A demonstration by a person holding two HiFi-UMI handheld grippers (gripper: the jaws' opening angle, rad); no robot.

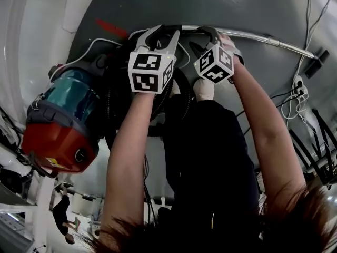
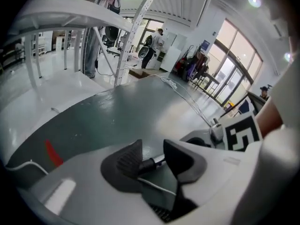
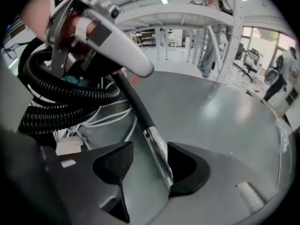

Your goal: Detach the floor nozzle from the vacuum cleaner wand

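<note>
While the right tongs (image 3: 148,156) stand apart, the wand (image 3: 155,148) lies between — ungripped.

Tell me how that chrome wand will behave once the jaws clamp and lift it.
The wand looks like polished metal tubing: probably stiff, but slippery in the jaws. It is long and thin, so held near this end its far end would likely dip. The black ribbed hose joined to it may tug back.

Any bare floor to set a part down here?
Free: grey floor beyond the wand, out to the red tape; a smaller patch between wand and white cables. Crowded: canister and coiled hose at left, cables at right.
</note>
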